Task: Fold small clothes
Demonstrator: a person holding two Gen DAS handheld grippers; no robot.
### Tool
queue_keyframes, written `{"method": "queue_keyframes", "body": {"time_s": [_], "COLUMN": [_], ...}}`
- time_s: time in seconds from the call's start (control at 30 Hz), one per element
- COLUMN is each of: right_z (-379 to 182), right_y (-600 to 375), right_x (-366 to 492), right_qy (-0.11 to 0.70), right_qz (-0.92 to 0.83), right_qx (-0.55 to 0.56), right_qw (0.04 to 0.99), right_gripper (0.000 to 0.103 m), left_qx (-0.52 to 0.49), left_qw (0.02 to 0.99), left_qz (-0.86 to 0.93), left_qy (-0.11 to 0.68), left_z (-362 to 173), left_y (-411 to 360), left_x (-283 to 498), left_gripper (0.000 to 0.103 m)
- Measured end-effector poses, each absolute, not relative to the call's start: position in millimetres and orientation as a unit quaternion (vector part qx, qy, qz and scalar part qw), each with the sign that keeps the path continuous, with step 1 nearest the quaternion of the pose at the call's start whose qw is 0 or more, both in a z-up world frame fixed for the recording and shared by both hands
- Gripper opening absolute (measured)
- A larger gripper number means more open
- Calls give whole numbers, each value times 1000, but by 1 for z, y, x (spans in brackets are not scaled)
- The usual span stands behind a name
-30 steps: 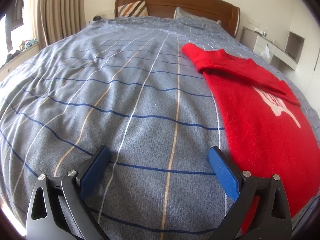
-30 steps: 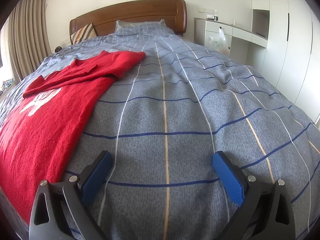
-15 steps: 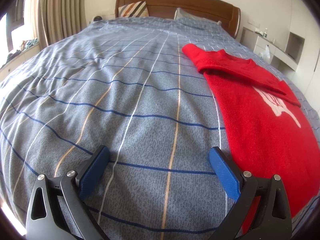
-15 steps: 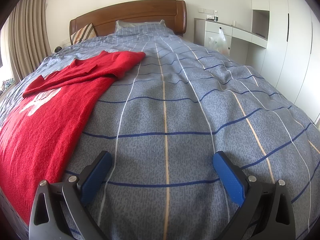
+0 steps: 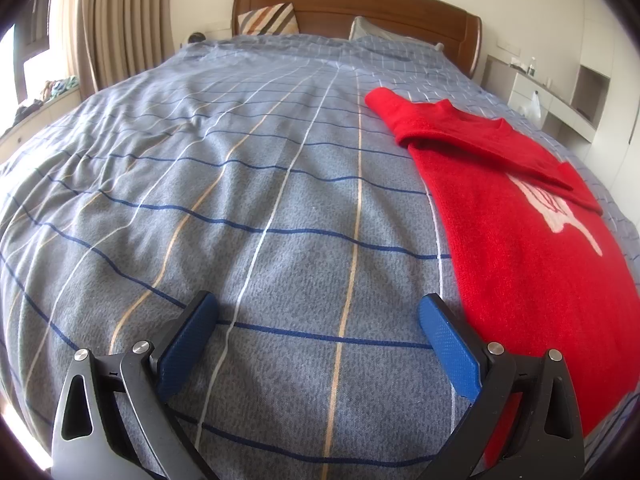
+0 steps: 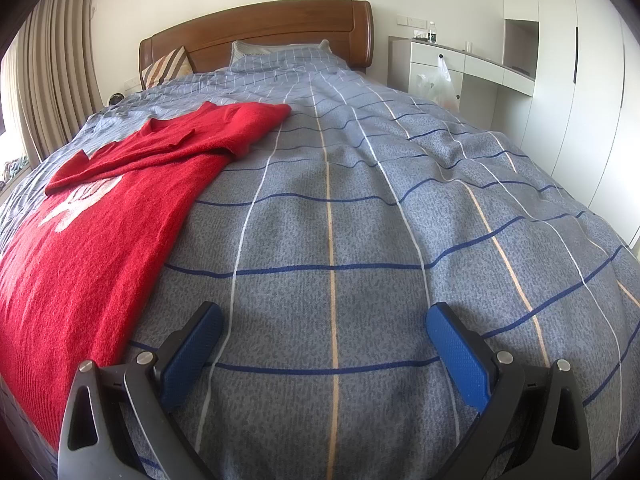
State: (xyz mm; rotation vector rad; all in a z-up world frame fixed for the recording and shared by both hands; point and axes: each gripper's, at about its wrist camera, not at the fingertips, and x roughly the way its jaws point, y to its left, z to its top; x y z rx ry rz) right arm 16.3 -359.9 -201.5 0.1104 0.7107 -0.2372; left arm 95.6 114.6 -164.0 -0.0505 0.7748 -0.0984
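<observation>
So both tongs are hanging wide apart with nothing in them right now: the left tongs (image 5: 318,320) and the right tongs (image 6: 324,326) are both hovering over bare blue checked bedspread (image 5: 240,200) near the foot of the bed. The red sweater (image 5: 532,248) is lying flat between the two, just off the right fingertip of the left tongs and off the left fingertip of the right tongs (image 6: 80,248). Its sleeves look like they're already laid across the chest, over a white print.

My guess is the next bit is folding the body up from the hem. If so, each set of tongs is going to want a hem corner, pinching both knit layers so the back isn't dragging behind, then lifting together and carrying toward the collar evenly.

Room-wise it's looking easy. Loads of open bedspread on the outer side of each set of tongs and ahead toward the headboard (image 6: 260,36). The hem is sitting close to the foot edge of the bed though, so I'd be watching that it isn't slipping off.
</observation>
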Motion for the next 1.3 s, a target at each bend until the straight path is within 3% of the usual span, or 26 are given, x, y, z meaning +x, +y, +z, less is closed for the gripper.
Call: {"method": "queue_keyframes", "body": {"time_s": [0.17, 0.33, 0.53, 0.57, 0.6, 0.67, 0.9, 0.93, 0.97, 1.0, 1.2, 1.3], "right_z": [-190, -124, -72, -76, -86, -109, -166, -171, -175, -175, -128, -143], "right_y": [-361, -356, -357, -356, -354, -350, -320, -317, -315, -312, -310, -312], "right_x": [18, 29, 127, 150, 174, 216, 276, 279, 280, 281, 255, 258], "right_qy": [371, 350, 374, 390, 412, 449, 505, 510, 515, 519, 436, 476], "right_qz": [-114, -80, 66, 82, 95, 107, 61, 58, 53, 45, 15, 7], "right_qx": [53, 47, 229, 264, 298, 349, 368, 367, 361, 347, 254, 237], "right_qw": [920, 932, 896, 878, 856, 815, 778, 776, 776, 780, 863, 847], "right_gripper": [100, 100, 99, 92, 79, 67, 57, 44, 22, 9, 9, 15], "left_qx": [-26, -27, -27, -27, -27, -27, -27, -27, -28, -28, -26, -24], "left_qw": [925, 925, 925, 925, 925, 925, 925, 925, 925, 925, 925, 926], "left_qz": [-49, -49, -50, -50, -50, -50, -50, -50, -50, -50, -49, -48], "left_qy": [377, 376, 376, 376, 376, 376, 376, 376, 376, 376, 375, 374], "left_z": [-164, -164, -164, -164, -164, -164, -164, -164, -164, -164, -165, -165], "left_y": [116, 115, 115, 115, 115, 115, 115, 115, 115, 115, 114, 111], "left_x": [95, 96, 96, 96, 96, 96, 96, 96, 96, 95, 96, 96], "left_gripper": [101, 102, 102, 102, 102, 102, 102, 102, 102, 102, 102, 102]}}
